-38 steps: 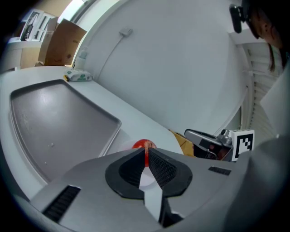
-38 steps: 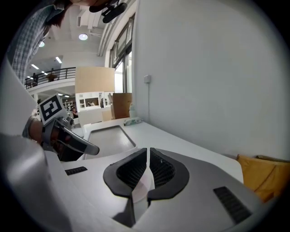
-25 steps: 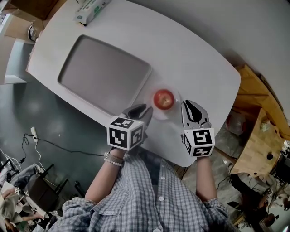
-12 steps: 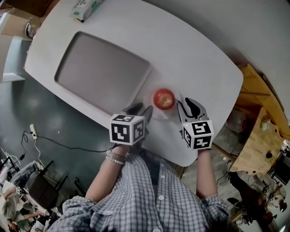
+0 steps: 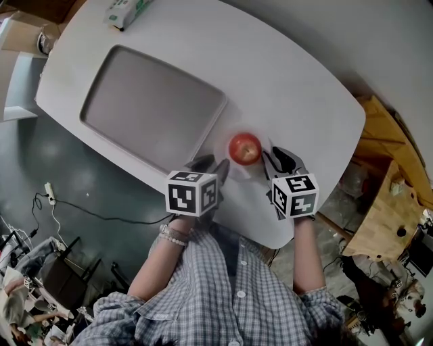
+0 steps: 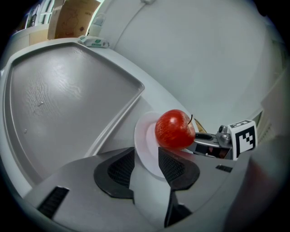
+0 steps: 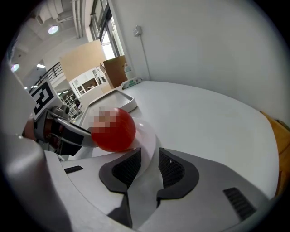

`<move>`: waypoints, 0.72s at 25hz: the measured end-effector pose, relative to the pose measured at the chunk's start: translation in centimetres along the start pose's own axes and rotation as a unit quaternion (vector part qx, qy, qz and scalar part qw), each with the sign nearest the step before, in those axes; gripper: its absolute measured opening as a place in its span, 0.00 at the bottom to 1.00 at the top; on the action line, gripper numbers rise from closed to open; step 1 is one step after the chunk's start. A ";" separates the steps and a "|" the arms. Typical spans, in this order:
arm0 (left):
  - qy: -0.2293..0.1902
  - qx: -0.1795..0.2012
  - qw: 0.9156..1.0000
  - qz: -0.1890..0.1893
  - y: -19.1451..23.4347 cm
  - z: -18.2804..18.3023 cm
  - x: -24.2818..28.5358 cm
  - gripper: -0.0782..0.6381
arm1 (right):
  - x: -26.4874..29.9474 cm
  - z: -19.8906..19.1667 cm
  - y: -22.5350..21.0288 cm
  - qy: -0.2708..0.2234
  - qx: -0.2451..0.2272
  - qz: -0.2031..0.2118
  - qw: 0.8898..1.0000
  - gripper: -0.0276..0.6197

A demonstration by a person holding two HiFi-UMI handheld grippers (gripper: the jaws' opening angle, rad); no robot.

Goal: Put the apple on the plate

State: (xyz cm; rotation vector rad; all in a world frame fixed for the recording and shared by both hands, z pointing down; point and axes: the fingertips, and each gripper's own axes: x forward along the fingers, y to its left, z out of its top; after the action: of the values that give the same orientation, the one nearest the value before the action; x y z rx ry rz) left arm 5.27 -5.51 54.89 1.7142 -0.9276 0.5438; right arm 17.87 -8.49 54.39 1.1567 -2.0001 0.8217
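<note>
A red apple (image 5: 245, 148) sits on a small white plate (image 5: 226, 166) near the white table's front edge. My left gripper (image 5: 210, 166) is at the plate's near left rim. Its jaws are opening, and in the left gripper view the plate (image 6: 141, 146) rim lies in the gap of the left gripper (image 6: 146, 165), with the pads clear of it and the apple (image 6: 175, 129) just beyond. My right gripper (image 5: 275, 161) is at the plate's right side. In the right gripper view a gap shows in the right gripper (image 7: 149, 167), with the plate (image 7: 147, 136) edge in it and the apple (image 7: 113, 129) ahead.
A large grey tray (image 5: 152, 108) lies left of the plate. A green and white box (image 5: 125, 10) rests at the table's far end. The table (image 5: 291, 88) edge runs just under both grippers. Wooden furniture (image 5: 392, 203) stands to the right.
Both grippers have sunk toward the table and closed in on the plate's rim. The left jaws stand wider apart. Apple and plate have not moved.
</note>
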 end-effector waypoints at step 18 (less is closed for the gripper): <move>0.036 -0.043 0.998 -0.034 0.2 -0.6 0.3 0.19 | -0.2 -1.0 -0.8 0.037 0.139 0.022 0.989 0.16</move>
State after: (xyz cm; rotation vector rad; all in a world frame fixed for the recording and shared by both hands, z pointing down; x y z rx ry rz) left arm 5.36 -5.12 55.43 1.6320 -0.8280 0.5104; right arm 18.88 -7.91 54.90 1.2182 -1.8975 1.1777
